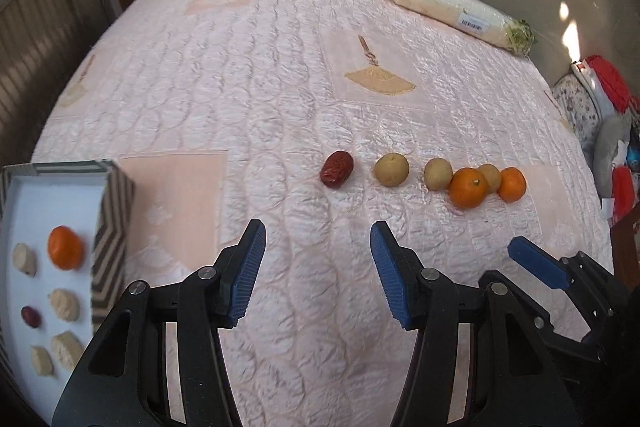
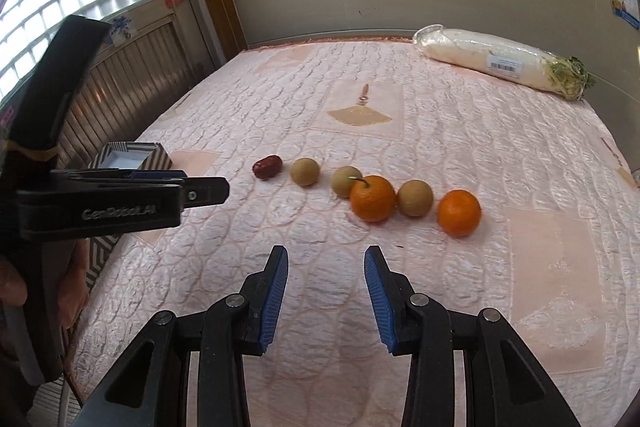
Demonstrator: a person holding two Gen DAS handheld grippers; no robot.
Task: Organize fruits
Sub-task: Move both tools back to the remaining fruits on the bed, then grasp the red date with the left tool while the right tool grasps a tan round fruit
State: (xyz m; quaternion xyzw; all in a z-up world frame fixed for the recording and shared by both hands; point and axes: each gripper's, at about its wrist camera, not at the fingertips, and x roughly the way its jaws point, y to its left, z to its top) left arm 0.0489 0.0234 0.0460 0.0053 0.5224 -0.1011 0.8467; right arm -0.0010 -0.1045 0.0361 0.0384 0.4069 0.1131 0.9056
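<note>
A row of fruit lies on the pink quilted cloth: a red date (image 1: 337, 169) (image 2: 267, 166), three tan round fruits (image 1: 391, 169) (image 2: 305, 171) and two oranges (image 1: 468, 187) (image 2: 372, 198). My left gripper (image 1: 318, 239) is open and empty, short of the date. My right gripper (image 2: 326, 263) is open and empty, short of the oranges; it also shows at the lower right of the left wrist view (image 1: 536, 263). A striped box (image 1: 114, 211) (image 2: 132, 157) at the left holds an orange (image 1: 65, 247), a date (image 1: 31, 316) and several pale pieces.
A plastic-wrapped white radish (image 1: 456, 11) (image 2: 500, 61) lies at the far right of the cloth. A wall runs behind, wooden slats stand at the left, and clutter (image 1: 608, 131) sits past the right edge. The left gripper's body (image 2: 100, 203) crosses the right wrist view.
</note>
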